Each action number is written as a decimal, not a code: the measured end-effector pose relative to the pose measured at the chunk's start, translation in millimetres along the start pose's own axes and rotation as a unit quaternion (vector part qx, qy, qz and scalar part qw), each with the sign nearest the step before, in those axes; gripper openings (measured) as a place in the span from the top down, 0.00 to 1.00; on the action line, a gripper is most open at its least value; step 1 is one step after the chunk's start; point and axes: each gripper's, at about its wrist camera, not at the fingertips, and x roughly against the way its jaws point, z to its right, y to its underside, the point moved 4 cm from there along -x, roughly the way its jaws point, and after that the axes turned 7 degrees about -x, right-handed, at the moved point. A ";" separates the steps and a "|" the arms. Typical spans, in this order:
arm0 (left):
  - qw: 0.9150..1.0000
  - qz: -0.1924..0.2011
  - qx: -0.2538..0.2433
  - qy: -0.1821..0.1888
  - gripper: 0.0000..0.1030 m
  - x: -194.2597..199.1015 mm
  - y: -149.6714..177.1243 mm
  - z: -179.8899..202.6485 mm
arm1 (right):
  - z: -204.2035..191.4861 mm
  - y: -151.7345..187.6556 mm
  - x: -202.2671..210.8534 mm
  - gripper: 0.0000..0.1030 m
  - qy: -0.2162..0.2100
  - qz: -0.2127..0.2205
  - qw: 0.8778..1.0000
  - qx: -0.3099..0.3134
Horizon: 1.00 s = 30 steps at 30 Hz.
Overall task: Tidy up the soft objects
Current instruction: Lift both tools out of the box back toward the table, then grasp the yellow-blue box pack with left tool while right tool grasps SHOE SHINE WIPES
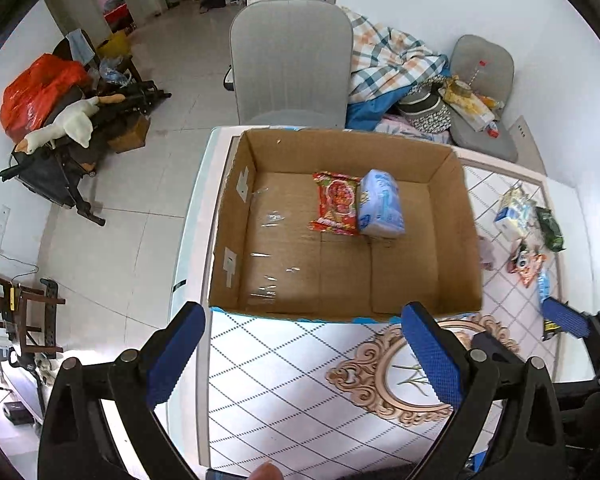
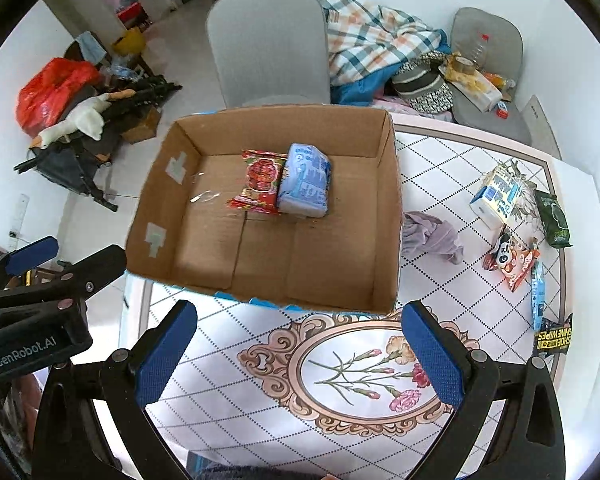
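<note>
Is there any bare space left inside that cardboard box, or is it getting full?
Plenty. The cardboard box holds only a red snack packet and a blue tissue pack, touching, near the far wall. The near floor and the left side by the taped wall are bare. The tabletop right of the box is crowded with packets.

My right fingers [image 1: 566,316] show only partly at the left view's edge. The black wipes packet [image 2: 553,336] is cut off at the right view's rim, and the snack packets' [image 2: 514,260] print is too small to read.
</note>
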 end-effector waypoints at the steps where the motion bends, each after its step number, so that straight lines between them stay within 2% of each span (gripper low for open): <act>1: 1.000 0.002 -0.002 0.000 0.02 4.1 0.4 3.1 | 2.1 1.2 3.3 0.00 -0.007 0.000 1.000 -0.002; 5: 0.999 0.018 -0.027 -0.002 0.02 25.8 -10.5 35.7 | 28.3 5.5 17.1 0.00 -0.044 -0.005 0.999 -0.029; 7: 0.998 0.027 -0.054 -0.005 0.02 33.0 -19.7 62.3 | 50.9 6.6 21.9 0.00 -0.047 -0.003 0.997 -0.053; 12: 0.991 0.027 -0.127 0.013 0.02 23.5 -48.1 146.7 | 140.4 15.0 29.2 0.00 -0.039 0.001 0.989 -0.145; 15: 0.986 0.010 -0.166 0.029 0.02 0.0 -66.0 204.5 | 212.5 23.6 28.2 0.00 -0.019 -0.003 0.976 -0.215; 17: 0.981 -0.009 -0.193 0.036 0.02 -23.9 -79.9 250.2 | 265.4 31.6 25.5 0.00 -0.009 -0.001 0.963 -0.270; 19: 0.977 -0.022 -0.210 0.033 0.02 -44.1 -89.5 279.3 | 327.2 43.8 19.8 0.00 0.003 0.003 0.940 -0.340; 22: 0.969 -0.048 -0.241 0.017 0.02 -86.2 -105.1 330.0 | 412.1 66.5 3.3 0.00 0.008 0.012 0.893 -0.450; 23: 0.965 -0.062 -0.252 0.016 0.02 -103.2 -109.7 347.6 | 434.6 73.8 -3.6 0.00 0.005 0.014 0.876 -0.482; 24: 0.963 -0.071 -0.258 0.018 0.02 -113.2 -111.9 356.1 | 465.4 87.3 -15.7 0.00 0.005 0.010 0.849 -0.528; 26: 0.957 -0.102 -0.270 0.030 0.02 -141.5 -117.7 380.5 | 503.3 102.8 -40.5 0.00 -0.010 -0.003 0.812 -0.584; 28: 0.951 -0.122 -0.283 0.031 0.02 -168.6 -128.0 403.8 | 527.9 111.5 -64.0 0.00 -0.017 -0.020 0.788 -0.615; 30: 0.946 -0.132 -0.295 0.020 0.02 -194.6 -138.0 423.8 | 541.4 117.8 -82.6 0.00 -0.021 -0.035 0.772 -0.634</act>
